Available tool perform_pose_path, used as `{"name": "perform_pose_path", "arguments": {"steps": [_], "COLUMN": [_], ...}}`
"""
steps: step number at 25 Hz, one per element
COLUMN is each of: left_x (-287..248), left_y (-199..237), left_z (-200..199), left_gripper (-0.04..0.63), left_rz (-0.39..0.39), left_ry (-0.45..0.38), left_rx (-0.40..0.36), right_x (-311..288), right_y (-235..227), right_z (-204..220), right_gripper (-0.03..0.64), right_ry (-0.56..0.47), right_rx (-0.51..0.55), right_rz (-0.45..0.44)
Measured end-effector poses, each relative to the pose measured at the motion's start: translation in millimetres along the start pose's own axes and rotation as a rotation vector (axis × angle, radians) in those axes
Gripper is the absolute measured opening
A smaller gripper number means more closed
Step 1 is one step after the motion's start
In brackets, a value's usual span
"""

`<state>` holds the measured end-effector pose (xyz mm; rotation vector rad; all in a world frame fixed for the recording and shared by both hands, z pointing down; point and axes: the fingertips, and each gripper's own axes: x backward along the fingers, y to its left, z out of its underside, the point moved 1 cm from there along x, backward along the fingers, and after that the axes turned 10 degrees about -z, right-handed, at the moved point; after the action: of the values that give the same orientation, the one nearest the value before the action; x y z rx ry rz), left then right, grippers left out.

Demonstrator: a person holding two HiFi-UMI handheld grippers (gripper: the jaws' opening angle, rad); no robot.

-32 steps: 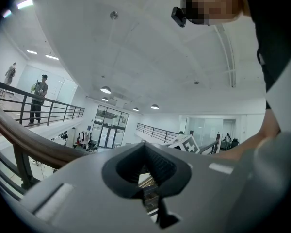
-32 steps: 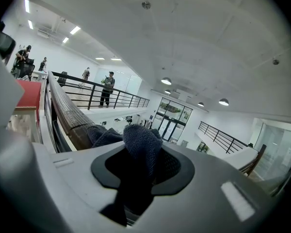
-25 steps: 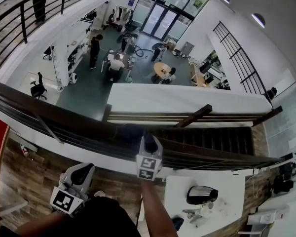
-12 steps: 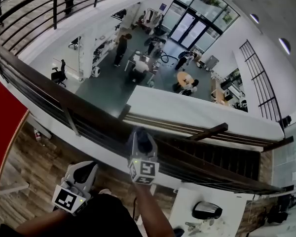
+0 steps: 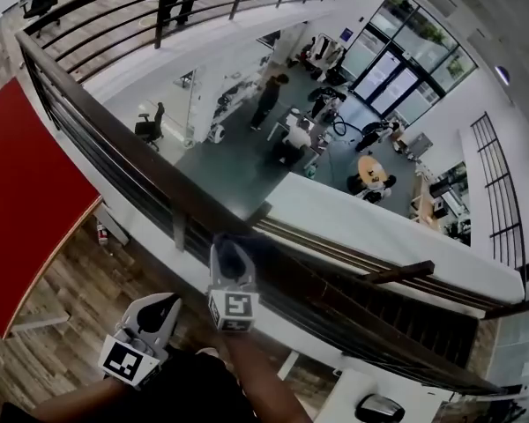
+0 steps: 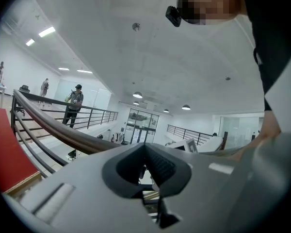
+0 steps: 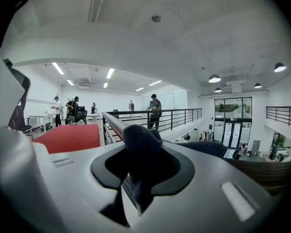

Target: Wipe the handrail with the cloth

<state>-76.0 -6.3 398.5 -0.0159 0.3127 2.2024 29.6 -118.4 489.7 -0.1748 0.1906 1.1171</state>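
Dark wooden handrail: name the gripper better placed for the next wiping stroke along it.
Right. The right gripper is shut on the dark fuzzy cloth and is at the dark wooden handrail. The left gripper is shut, empty, and hangs low, short of the rail.

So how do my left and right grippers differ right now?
The right gripper is clamped on the dark cloth, at the handrail; the left gripper holds nothing. The right reaches forward; the left hangs back by the body, off the rail. Both carry square-marker cubes.
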Motion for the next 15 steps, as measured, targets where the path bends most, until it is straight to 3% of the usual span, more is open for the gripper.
{"name": "perform_pose_path", "arguments": {"steps": [6,11,15], "left_x": [9,15,17], "left_y": [42,70,90], "left_z": [-7,-1,0], "left_gripper": [0.0,0.0,0.0], "left_rz": [-0.05,-0.073,-0.077], "left_ry": [0.018,0.048,0.06], "left_rx": [0.001,-0.014,-0.022], "right_x": [-46,-74,-93], "right_y": [31,18,14], "right_z": [39,65,99], "right_gripper": [0.106,0.104,0.101], "right_ry": [0.066,0.116,0.185], "right_rx": [0.01,-0.005,-0.029], "right_rz": [-0.067,-0.022,-0.036]}}
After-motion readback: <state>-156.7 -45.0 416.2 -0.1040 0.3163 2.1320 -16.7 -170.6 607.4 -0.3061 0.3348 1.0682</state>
